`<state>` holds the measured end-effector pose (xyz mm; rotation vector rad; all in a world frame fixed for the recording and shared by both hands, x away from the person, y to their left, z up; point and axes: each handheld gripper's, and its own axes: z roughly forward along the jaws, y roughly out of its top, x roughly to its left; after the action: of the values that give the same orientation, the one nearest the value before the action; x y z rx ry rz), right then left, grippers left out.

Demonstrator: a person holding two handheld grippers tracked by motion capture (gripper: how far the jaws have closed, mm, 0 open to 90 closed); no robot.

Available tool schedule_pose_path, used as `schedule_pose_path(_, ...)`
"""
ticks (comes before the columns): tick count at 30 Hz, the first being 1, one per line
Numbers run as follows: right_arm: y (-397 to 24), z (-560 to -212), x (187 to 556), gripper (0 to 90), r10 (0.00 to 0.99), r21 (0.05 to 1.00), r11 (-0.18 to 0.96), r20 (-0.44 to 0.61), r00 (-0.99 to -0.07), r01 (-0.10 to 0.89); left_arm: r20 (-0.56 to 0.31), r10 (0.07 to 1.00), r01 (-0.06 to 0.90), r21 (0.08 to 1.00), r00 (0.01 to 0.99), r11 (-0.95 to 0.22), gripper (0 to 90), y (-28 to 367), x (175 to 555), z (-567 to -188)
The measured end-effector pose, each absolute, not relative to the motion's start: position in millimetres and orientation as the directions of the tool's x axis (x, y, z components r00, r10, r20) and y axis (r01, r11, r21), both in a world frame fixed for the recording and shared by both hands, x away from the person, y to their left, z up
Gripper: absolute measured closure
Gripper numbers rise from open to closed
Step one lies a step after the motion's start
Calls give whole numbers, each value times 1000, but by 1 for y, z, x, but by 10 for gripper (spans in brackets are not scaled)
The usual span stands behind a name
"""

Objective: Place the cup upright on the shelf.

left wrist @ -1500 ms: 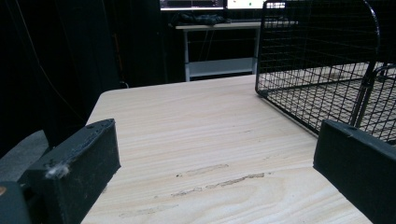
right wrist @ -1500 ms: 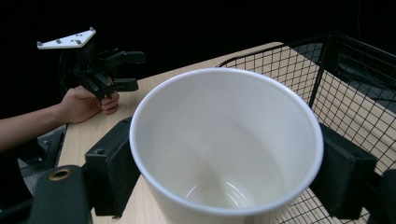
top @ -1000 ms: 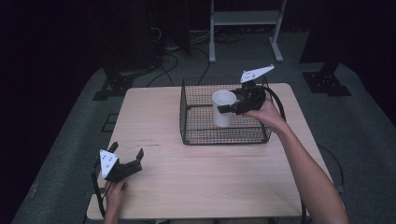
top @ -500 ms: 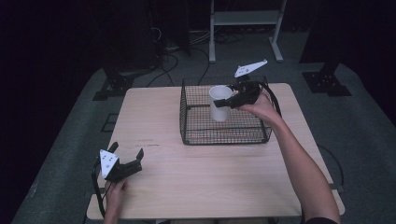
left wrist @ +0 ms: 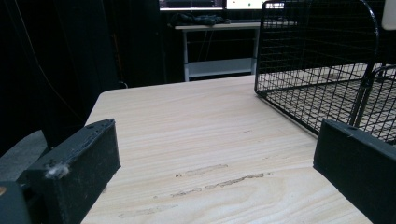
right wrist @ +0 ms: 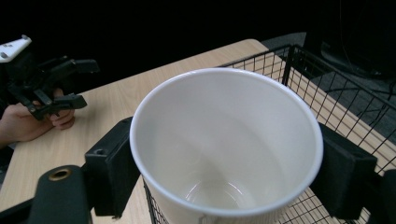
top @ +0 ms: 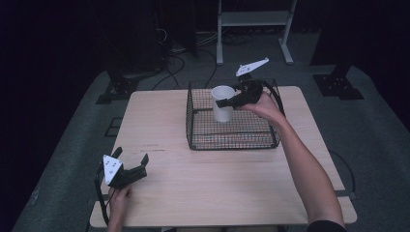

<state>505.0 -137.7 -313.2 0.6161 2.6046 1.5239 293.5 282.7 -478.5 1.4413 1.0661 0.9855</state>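
Above the wire basket [top: 232, 140], right claw [top: 227, 102] clamping white cup [top: 223, 104] upright, arm outstretched, left claw [top: 131, 164] gaping, resting on table [top: 217, 188].

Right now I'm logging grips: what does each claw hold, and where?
Right claw clamps the white cup by its sides below the rim; left claw is open, holding nothing.

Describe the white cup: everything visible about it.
The white cup is plain, smooth and round, wider at the rim than at the base; its material cannot be told. It is empty, open end up and roughly upright. The right gripper is shut on it, one black jaw on each side of the wall near the rim. In the high view it sits within the black wire basket; whether its base touches the mesh is unclear.
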Motion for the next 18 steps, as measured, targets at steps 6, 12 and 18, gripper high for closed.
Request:
schedule_pose_path(6, -134, -328, 514, 190, 367, 833, 438, 178, -913, 339, 28, 964, 107, 992, 265, -59, 0, 283, 294, -478)
schedule_pose_path(12, -131, -340, 522, 190, 371, 828, 429, 201, -907, 359, 30, 963, 106, 993, 266, -60, 0, 283, 293, -479)
schedule_pose_path(18, -129, -350, 528, 189, 382, 815, 441, 209, -900, 376, 29, 964, 106, 993, 266, -59, 0, 283, 293, -479)
